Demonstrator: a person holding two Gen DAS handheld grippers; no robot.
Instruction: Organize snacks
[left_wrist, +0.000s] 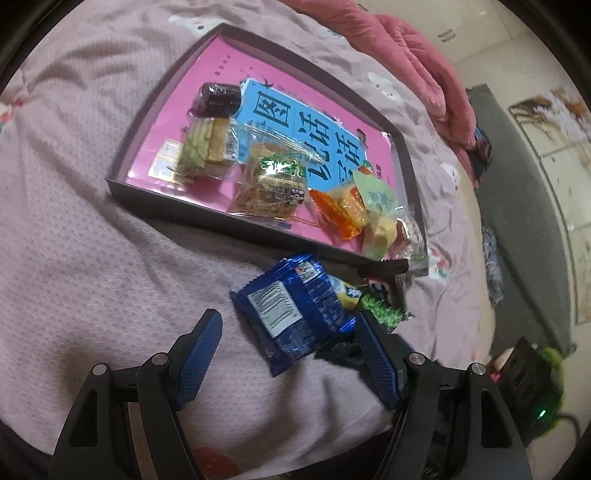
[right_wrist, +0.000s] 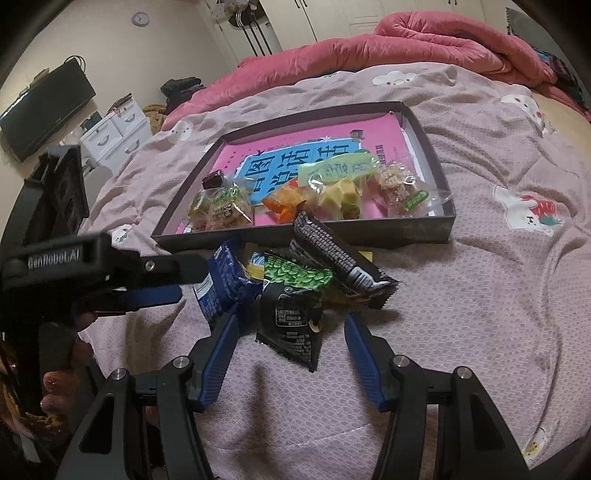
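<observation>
Left claw (left_wrist: 290, 332) gaped wide over the bed (left_wrist: 92, 258), gripping nothing, the blue packet (left_wrist: 295, 314) lying between its fingers. Right claw (right_wrist: 290, 328) spread wide too, empty, around the black packet (right_wrist: 291, 325). Beyond, the tray (right_wrist: 369, 232) held more snacks.

Past the fingertips: one box tray (right_wrist: 373, 232) with six snack packs (left_wrist: 269, 186) inside, plus four more packets (right_wrist: 291, 325) right between the fingers.
</observation>
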